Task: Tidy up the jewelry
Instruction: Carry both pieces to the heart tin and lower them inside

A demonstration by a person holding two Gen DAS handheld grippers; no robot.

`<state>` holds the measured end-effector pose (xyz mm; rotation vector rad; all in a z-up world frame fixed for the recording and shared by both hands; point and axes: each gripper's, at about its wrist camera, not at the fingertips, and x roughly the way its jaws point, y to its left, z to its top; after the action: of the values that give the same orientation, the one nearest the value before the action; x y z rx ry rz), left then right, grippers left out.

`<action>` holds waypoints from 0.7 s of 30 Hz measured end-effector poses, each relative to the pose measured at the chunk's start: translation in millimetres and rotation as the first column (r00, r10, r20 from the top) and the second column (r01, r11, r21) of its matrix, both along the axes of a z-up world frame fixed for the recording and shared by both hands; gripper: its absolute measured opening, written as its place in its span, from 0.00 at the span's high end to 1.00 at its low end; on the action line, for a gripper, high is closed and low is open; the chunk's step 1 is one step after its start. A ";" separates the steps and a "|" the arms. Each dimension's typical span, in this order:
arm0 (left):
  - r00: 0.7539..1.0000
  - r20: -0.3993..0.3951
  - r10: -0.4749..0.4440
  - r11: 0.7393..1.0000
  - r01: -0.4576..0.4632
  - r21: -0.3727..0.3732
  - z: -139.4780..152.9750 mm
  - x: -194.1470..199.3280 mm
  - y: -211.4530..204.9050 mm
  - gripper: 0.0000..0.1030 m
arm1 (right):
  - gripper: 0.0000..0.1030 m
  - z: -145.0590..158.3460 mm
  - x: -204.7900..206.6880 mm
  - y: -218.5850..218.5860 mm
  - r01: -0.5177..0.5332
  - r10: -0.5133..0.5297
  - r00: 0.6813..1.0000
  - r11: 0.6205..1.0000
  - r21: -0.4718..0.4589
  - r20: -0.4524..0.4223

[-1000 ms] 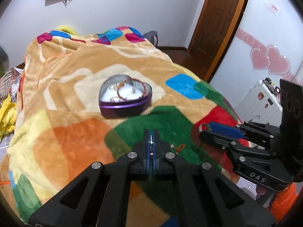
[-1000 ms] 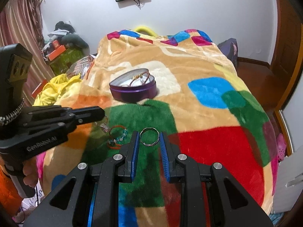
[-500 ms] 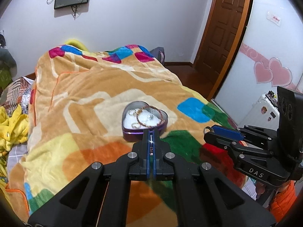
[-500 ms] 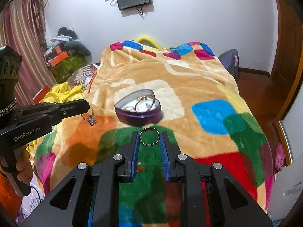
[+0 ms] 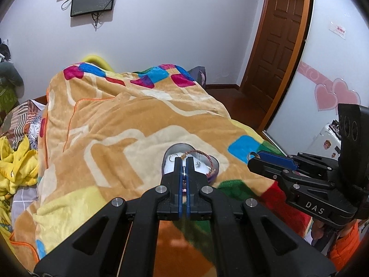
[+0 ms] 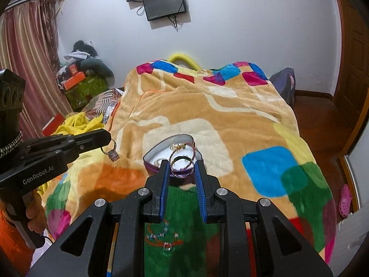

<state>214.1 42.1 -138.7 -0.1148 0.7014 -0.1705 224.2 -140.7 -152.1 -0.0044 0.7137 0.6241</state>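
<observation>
Ring [image 6: 181,163] clamped in right gripper [image 6: 181,166], gemmed ring [image 6: 112,153] pinched by left gripper [image 6: 105,138], both above heart tin [image 6: 150,156].

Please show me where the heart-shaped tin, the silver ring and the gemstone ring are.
heart-shaped tin [image 6: 154,153]: right wrist view, its left rim.
silver ring [image 6: 181,164]: right wrist view, the band's lower edge.
gemstone ring [image 6: 113,155]: right wrist view, its stone.
</observation>
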 end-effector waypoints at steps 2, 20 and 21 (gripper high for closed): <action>1.000 0.002 0.000 1.000 0.000 -0.002 -0.9 5.4 1.6 0.99 | 0.81 0.8 3.7 2.2 -0.001 0.001 1.000 1.000 0.003 0.001; 0.998 -0.053 -0.024 1.000 0.024 -0.001 -27.3 51.9 1.9 0.99 | 0.81 -18.2 39.5 28.1 -0.051 0.050 0.998 0.998 -0.029 -0.033; 0.998 -0.059 -0.029 1.000 0.028 -0.004 -29.4 53.9 1.8 0.99 | 0.81 -20.9 41.3 30.3 -0.058 0.056 0.998 0.998 -0.037 -0.038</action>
<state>268.0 43.9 -168.2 -0.1128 0.7621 -0.1959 265.5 -110.4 -173.0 -0.0482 0.7633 0.6667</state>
